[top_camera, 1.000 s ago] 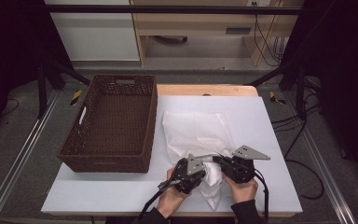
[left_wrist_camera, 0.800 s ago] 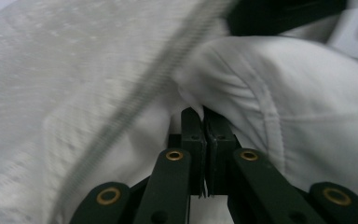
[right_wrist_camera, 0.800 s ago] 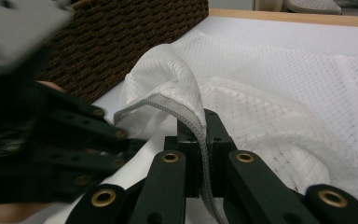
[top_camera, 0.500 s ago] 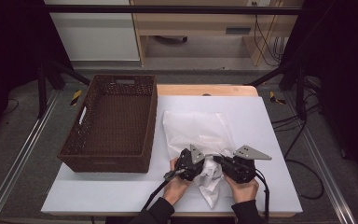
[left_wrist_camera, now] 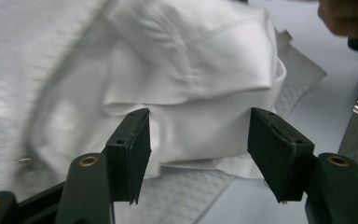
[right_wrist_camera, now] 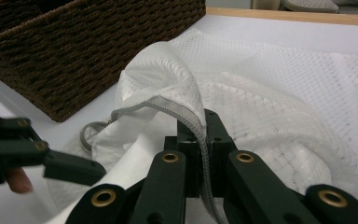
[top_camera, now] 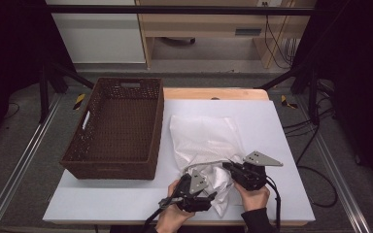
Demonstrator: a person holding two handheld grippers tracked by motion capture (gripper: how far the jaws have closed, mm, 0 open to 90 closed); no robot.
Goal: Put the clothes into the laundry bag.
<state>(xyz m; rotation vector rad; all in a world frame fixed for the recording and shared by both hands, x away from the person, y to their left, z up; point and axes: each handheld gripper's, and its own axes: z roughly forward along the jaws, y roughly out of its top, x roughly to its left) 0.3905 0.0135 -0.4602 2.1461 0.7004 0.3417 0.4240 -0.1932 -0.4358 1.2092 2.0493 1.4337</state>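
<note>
We see the right gripper (right_wrist_camera: 200, 154) clamped on the grey zipper edge (right_wrist_camera: 193, 116) of the white mesh bag (top_camera: 204, 141), which lies on the white table (top_camera: 126, 199) just right of the brown wicker basket (top_camera: 119, 126). Left gripper (left_wrist_camera: 198, 154): jaws have just been opening, now apart; white fabric (left_wrist_camera: 200, 79) bunched at the bag's mouth sits in front of them, pads not pressing it. That view is blurred, so contact looks unlikely but we can't rule it out
</note>
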